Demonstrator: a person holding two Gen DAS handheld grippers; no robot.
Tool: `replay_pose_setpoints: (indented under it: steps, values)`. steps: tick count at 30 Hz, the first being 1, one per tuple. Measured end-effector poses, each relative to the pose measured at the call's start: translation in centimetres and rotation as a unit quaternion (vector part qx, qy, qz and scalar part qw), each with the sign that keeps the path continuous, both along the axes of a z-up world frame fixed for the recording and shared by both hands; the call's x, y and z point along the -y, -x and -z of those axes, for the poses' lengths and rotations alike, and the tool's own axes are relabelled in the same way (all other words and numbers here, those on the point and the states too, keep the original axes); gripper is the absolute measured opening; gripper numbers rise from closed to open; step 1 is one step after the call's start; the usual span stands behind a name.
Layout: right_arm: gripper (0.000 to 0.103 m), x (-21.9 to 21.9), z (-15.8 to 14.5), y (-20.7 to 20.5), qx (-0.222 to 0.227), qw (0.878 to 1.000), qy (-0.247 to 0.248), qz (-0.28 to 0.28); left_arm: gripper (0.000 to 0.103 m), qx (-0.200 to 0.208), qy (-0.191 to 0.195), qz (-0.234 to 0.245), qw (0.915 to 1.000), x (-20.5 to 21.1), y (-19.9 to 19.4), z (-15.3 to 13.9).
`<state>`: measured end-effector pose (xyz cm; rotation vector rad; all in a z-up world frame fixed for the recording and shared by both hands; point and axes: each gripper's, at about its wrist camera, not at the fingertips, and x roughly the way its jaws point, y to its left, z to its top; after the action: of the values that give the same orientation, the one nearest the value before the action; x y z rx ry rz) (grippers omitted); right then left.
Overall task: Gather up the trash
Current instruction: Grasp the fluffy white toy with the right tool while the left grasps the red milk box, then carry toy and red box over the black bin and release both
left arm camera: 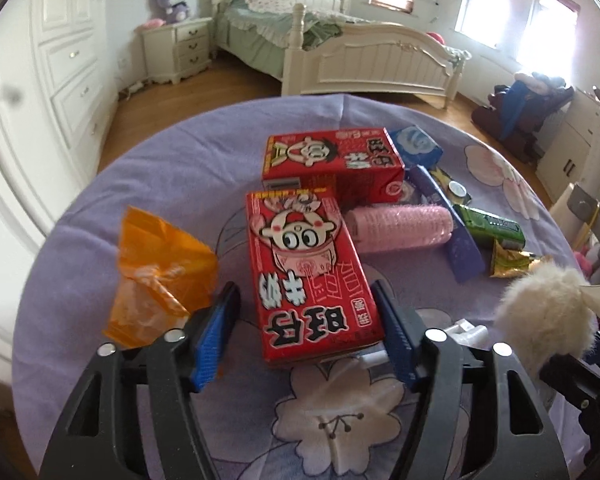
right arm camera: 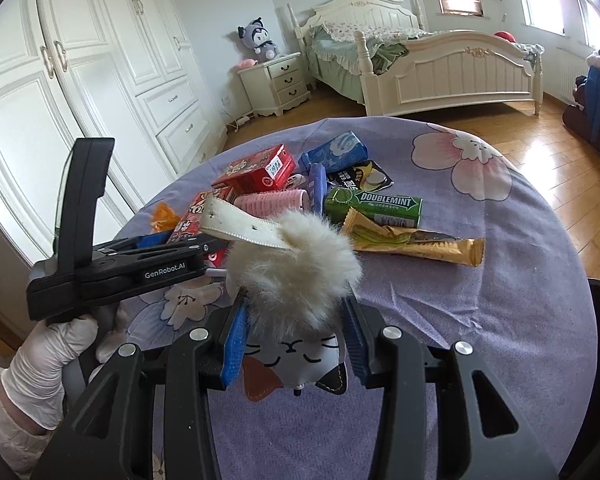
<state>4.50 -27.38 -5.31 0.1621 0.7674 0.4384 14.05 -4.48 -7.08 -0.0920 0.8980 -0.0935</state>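
Note:
A red drink carton [left arm camera: 312, 276] with a cartoon face lies flat on the purple flowered tablecloth [left arm camera: 140, 184]. My left gripper [left arm camera: 305, 292] stands open astride its near end; the left pad [left arm camera: 216, 332] is clear of the carton's side. From the right wrist view, the left gripper [right arm camera: 168, 246] reaches in from the left, held by a white-gloved hand [right arm camera: 52, 360]. My right gripper [right arm camera: 296, 308] is shut on a cat-face charm [right arm camera: 296, 360] with a white fur pompom [right arm camera: 296, 264] and a white strap [right arm camera: 240, 220], held above the table.
Behind the carton lie a second red carton [left arm camera: 332, 164], an orange wrapper [left arm camera: 160, 264], a pink hair roller [left arm camera: 400, 224], a blue tissue pack [right arm camera: 336, 152], a green gum pack [right arm camera: 374, 204] and a gold wrapper [right arm camera: 416, 240]. A bed [right arm camera: 440, 68] and white wardrobes [right arm camera: 80, 92] stand beyond the table.

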Motion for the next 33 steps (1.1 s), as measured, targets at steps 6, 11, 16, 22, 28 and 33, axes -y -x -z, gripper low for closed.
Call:
replay_pose_setpoints:
  steps: [6, 11, 16, 22, 28, 33]
  values:
    - [0.041, 0.2, 0.1, -0.2, -0.004, 1.000, -0.006, 0.000, 0.052, 0.012, 0.041, 0.000, 0.9991, -1.8, 0.2, 0.0]
    - [0.038, 0.6, -0.2, 0.4, 0.013, 1.000, -0.018, -0.002, 0.052, 0.055, 0.060, 0.022, 0.9964, -1.4, 2.2, -2.0]
    - [0.037, 2.6, -1.6, 1.9, 0.053, 0.998, -0.036, 0.024, 0.052, 0.086, 0.067, 0.050, 0.9928, 0.9, 3.7, -5.2]
    - [0.037, 8.0, -3.5, 3.8, 0.091, 0.991, -0.046, 0.092, 0.052, 0.119, 0.068, 0.100, 0.9854, 5.6, 5.3, -8.1]
    - [0.037, 13.3, -3.7, 6.7, 0.118, 0.979, -0.038, 0.164, 0.052, 0.117, 0.074, 0.163, 0.9769, 11.6, 6.7, -8.0]
    - [0.037, 17.1, -2.3, 8.6, 0.118, 0.968, -0.026, 0.220, 0.052, 0.112, 0.075, 0.222, 0.9657, 16.9, 7.8, -7.3]
